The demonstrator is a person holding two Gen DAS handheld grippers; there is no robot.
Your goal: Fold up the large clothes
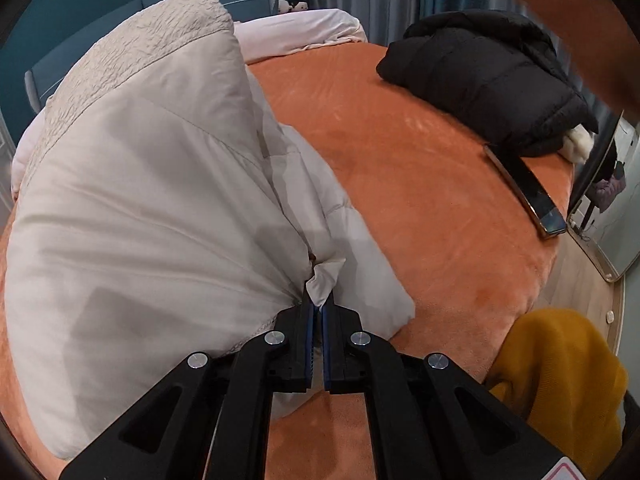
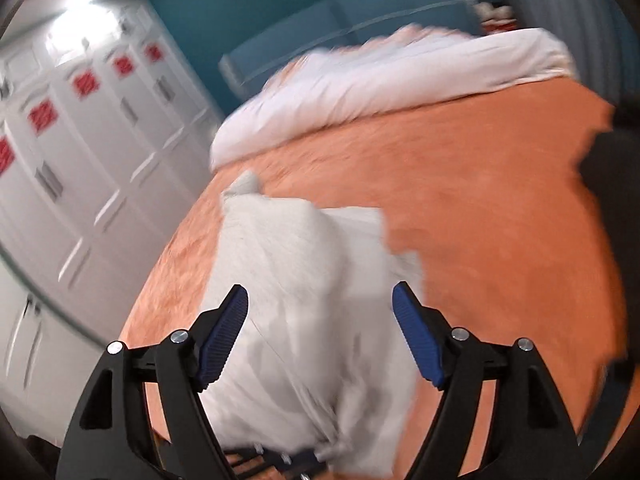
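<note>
Cream padded jacket [image 1: 152,208]: it occupies the left half of your left wrist view, lifted into a bulging mound above the orange bedspread [image 1: 420,208], its textured collar band uppermost. Your left gripper [image 1: 319,312] meets it at lower centre, with the blue pads nearly together and a pinch of the jacket's fabric clamped between them. Right of the jacket lies bare bedspread, with a white rolled duvet [image 1: 296,32] at the far end. Further right, a black puffer jacket [image 1: 488,80] rests near the bed's edge, folded into a compact bundle. A dark phone [image 1: 528,192] lies just in front of it. At the lower right edge you see a mustard-yellow garment [image 1: 560,376], and a mirror [image 1: 608,216] stands on the floor beyond the bed.

In your right wrist view, blurred by motion, white wardrobe doors [image 2: 80,160] with red decorations fill the left. At centre, the same cream jacket [image 2: 304,280] lies on the orange bedspread [image 2: 500,220], running from mid-frame down to the bottom edge. Your right gripper [image 2: 320,304] is above it, fingers spread wide, one blue pad [image 2: 224,340] on each side of the fabric and nothing held. The white duvet [image 2: 380,88] lies across the head of the bed, before a teal headboard [image 2: 340,28].
</note>
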